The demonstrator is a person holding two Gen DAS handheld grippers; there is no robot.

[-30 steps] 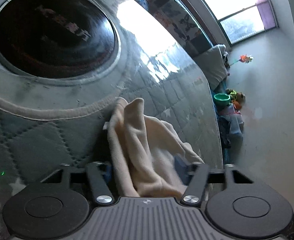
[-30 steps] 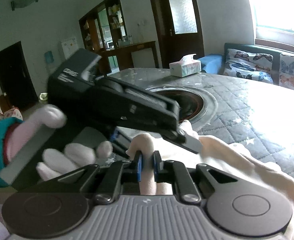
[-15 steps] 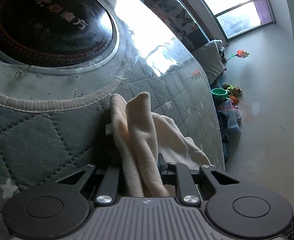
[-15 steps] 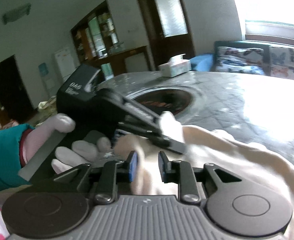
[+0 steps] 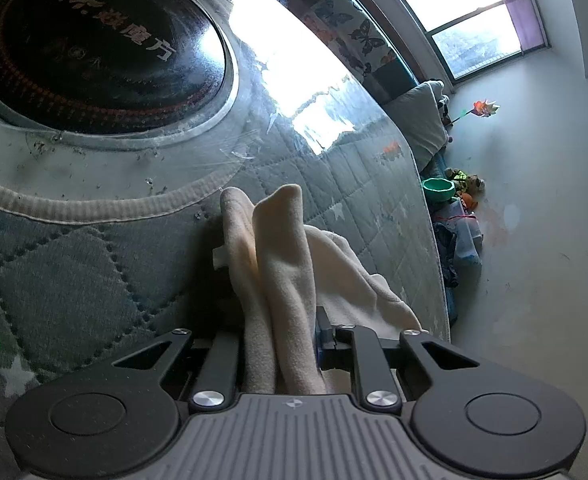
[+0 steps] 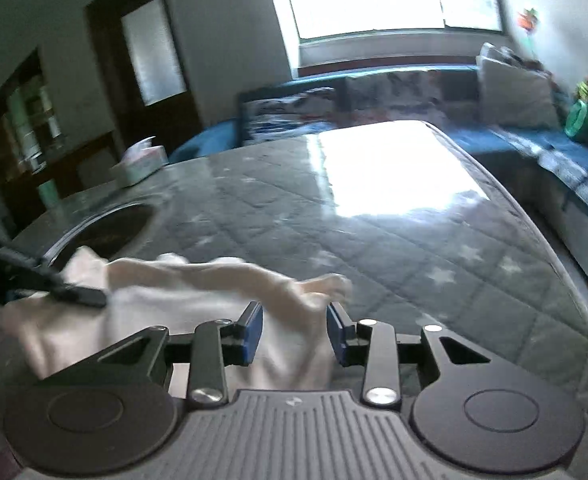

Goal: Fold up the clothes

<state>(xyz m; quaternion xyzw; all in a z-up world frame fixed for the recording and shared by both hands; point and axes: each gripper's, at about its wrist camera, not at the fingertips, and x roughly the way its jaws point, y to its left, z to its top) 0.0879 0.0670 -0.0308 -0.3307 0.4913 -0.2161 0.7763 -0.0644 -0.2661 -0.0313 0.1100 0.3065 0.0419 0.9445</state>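
Since prev frame our right gripper swings off w/ jaws just opening, pads clear of cream garment on desk; left gripper clamps its bunched end, cloth running 9→3 o'clock.

The cream garment is soft cloth with a matt, slightly fuzzy nap, like fleece. Under the garment, the quilted cover is grey stitched fabric with pale stars, and over it lies a clear glossy sheet that reflects the window light strongly. Beyond the garment, the round black plate looks like smooth shiny glass, set in a dull, scratched metal ring. The left gripper has a matt black plastic body with bright metal screws. The right gripper has blue pads that look rubbery.
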